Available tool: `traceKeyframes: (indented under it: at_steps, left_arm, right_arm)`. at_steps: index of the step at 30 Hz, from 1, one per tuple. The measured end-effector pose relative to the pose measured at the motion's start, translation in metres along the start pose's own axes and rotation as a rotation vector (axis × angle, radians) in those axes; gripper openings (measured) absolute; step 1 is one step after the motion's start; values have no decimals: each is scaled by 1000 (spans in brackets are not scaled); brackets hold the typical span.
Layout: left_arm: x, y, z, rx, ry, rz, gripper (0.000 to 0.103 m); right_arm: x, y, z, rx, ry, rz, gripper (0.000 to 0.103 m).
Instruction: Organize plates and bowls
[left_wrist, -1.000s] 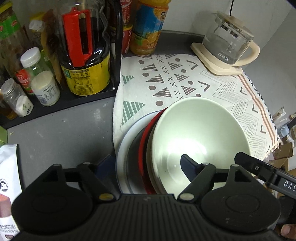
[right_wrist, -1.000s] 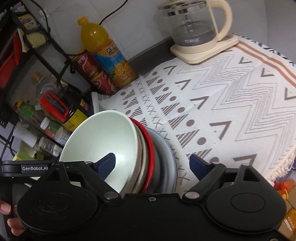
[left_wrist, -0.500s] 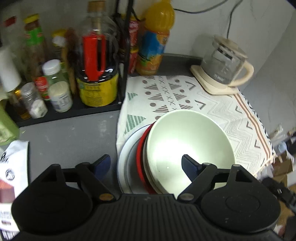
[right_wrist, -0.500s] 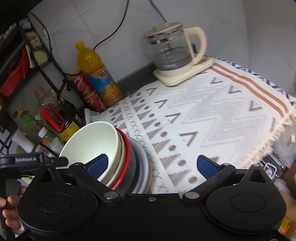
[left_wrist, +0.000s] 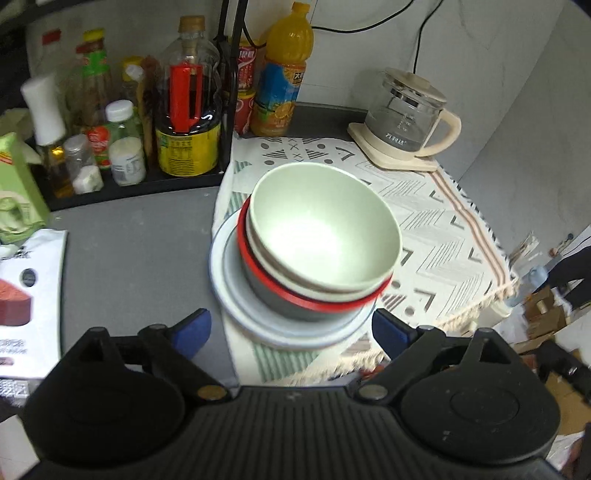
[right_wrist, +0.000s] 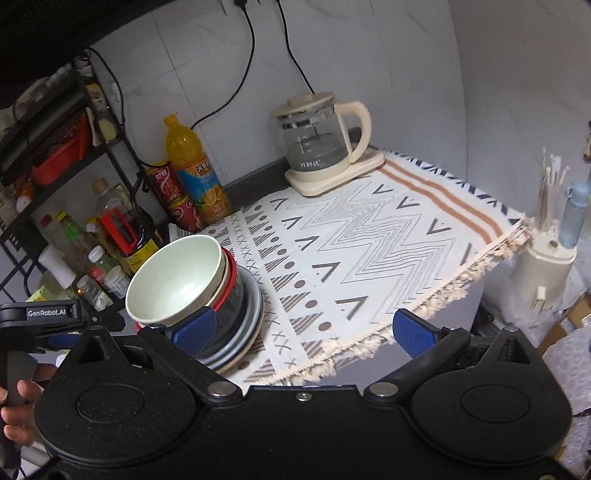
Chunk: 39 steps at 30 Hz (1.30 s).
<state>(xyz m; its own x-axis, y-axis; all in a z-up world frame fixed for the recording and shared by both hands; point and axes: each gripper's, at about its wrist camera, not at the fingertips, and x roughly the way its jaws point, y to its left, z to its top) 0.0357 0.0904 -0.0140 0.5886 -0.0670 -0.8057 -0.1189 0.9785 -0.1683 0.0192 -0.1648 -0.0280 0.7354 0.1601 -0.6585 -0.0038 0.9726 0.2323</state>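
A pale green bowl (left_wrist: 325, 229) tops a nested stack: a cream bowl, then a grey bowl with a red rim (left_wrist: 258, 269), all on a light blue plate (left_wrist: 229, 295). The stack stands on the left edge of a patterned cloth (left_wrist: 443, 229). My left gripper (left_wrist: 291, 330) hovers above the stack's near side, its jaws opening, with no pad touching anything. In the right wrist view the same stack (right_wrist: 177, 277) sits at the lower left. My right gripper (right_wrist: 304, 330) is open beside it, its fingers over bare cloth and the fringe.
A glass kettle (left_wrist: 406, 122) stands at the cloth's far corner, an orange juice bottle (left_wrist: 280, 85) and red cans by the wall. A black rack of bottles and jars (left_wrist: 147, 129) fills the left. A printed packet (left_wrist: 26, 295) lies at the near left. The cloth's fringed edge (right_wrist: 443, 291) marks the table's end.
Both grippers have drawn back and up from the stack, so it looks smaller and farther. Each had a finger inside the green bowl; now both are out, and the jaws stand wider.
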Motion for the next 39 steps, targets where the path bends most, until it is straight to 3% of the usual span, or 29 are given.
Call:
traceKeyframes:
  at_steps: [4, 13, 17, 24, 39]
  left_arm:
    - [-13, 1, -24, -34, 12, 6, 93]
    - [-48, -5, -61, -8, -33, 13, 94]
    - [-61, -4, -70, -14, -53, 11, 103]
    - [-78, -13, -82, 33, -80, 45, 103]
    - [-102, -12, -102, 49, -90, 23, 103]
  right_arm:
    - [-19, 0, -11, -34, -21, -13, 103]
    - [-57, 3, -34, -77, -63, 4, 103]
    - [-68, 10, -40, -131, -58, -2, 103]
    - [-84, 16, -47, -181, -59, -21, 103]
    - [-94, 29, -55, -228, -30, -2, 103]
